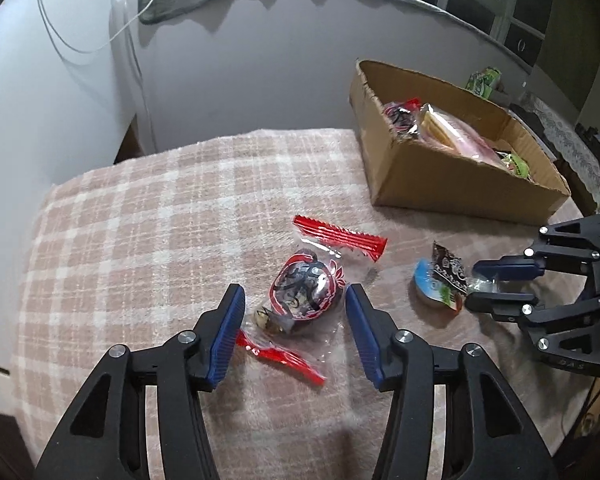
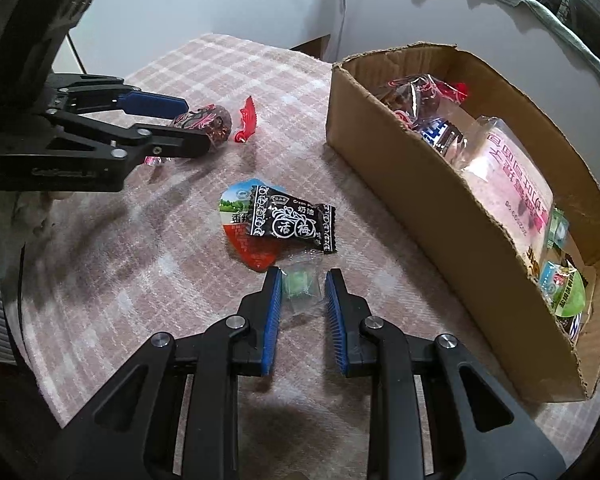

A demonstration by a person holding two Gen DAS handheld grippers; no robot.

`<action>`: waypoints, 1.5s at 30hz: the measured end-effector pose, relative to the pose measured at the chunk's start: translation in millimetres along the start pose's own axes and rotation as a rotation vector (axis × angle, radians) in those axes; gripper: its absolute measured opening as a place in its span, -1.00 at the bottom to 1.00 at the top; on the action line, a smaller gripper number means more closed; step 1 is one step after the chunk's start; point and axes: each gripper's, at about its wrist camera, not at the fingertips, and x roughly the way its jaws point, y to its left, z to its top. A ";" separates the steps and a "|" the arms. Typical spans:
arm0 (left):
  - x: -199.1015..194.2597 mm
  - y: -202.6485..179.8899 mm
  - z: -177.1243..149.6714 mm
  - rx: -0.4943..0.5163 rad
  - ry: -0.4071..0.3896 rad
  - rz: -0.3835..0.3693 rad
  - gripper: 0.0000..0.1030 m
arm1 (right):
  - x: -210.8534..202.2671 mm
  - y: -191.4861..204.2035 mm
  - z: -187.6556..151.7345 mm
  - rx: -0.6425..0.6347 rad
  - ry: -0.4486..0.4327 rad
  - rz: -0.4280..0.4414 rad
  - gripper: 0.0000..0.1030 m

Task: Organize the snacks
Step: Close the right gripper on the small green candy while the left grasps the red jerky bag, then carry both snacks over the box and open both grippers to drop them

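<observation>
On my left, the left gripper (image 1: pixel 295 300) has its jaws partly spread either side of the red-ended snack packet (image 1: pixel 306 290) on the plaid-covered counter (image 1: pixel 140 220), pads clear of it. My right gripper (image 2: pixel 300 292) is pinched on a small clear-wrapped green candy (image 2: pixel 300 286) beside the black packet (image 2: pixel 290 220). I judge this the pick-up step: close left, then lift both into the cardboard box (image 2: pixel 440 216).

Black candy wrapper (image 2: pixel 290 220) reading "Cream" and 奶油 话梅, pink packet (image 2: pixel 512 184) printed upside-down, unreadable
</observation>
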 end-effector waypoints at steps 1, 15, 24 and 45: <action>2.3 1.0 -0.5 -0.005 0.005 -0.002 0.00 | 0.1 0.3 0.2 0.000 0.000 -0.002 -0.55; 2.0 -1.8 -3.6 -0.030 -0.026 0.026 -0.24 | -1.6 4.3 -2.9 -0.007 0.000 -0.006 -0.56; -13.1 -3.1 -11.4 -0.035 -0.046 0.022 -0.33 | -9.6 2.6 -7.6 0.020 -0.023 -0.010 -0.57; -73.4 -44.6 3.2 0.005 -0.203 -0.021 -0.34 | -68.8 -15.6 -21.8 0.093 -0.132 -0.049 -0.57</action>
